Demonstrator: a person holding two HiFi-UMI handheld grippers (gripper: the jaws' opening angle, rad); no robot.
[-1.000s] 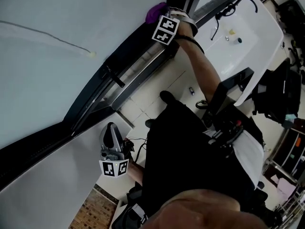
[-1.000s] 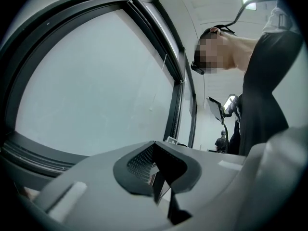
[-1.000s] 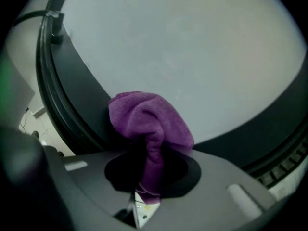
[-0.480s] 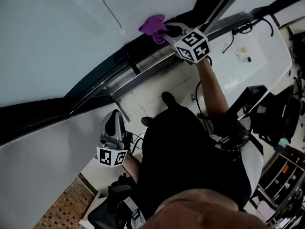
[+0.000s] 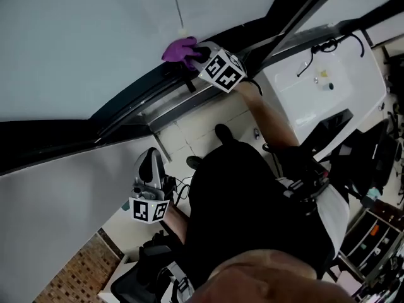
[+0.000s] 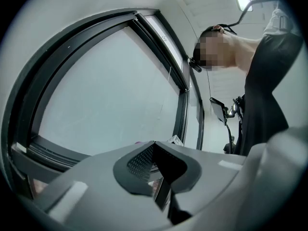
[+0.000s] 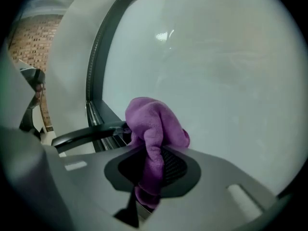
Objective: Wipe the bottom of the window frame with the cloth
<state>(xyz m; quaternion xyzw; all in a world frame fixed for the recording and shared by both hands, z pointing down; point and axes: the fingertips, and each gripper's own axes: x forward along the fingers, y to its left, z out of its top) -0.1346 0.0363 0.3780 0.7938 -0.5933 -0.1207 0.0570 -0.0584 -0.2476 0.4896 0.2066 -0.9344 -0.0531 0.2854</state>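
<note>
Purple cloth (image 5: 180, 48) meets the far edge of the window's dark bottom frame (image 5: 136, 93), pinched in the right gripper (image 5: 199, 57), whose jaws clamp a narrow fold while the rest bunches out in front. In the right gripper view the cloth (image 7: 155, 131) sits where the rail meets the pale glass (image 7: 226, 81), with a dark handle (image 7: 86, 133) lying just to its left. The head view does not show whether the wad presses the rail or only the pane.

The grip looks thin. A drag along the rail could pull the fold free, most likely if the wad snags on that handle. Held too high, the cloth may ride the glass and miss the frame. A blind cord (image 5: 174, 5) hangs just above and could catch.

The person's right forearm (image 5: 262, 109) reaches up and away from the body, nearly straight, to the frame. The left gripper (image 5: 150, 163) hangs low at the near left beside the hip, its jaws pressed together on nothing and pointing up towards the window.
</note>
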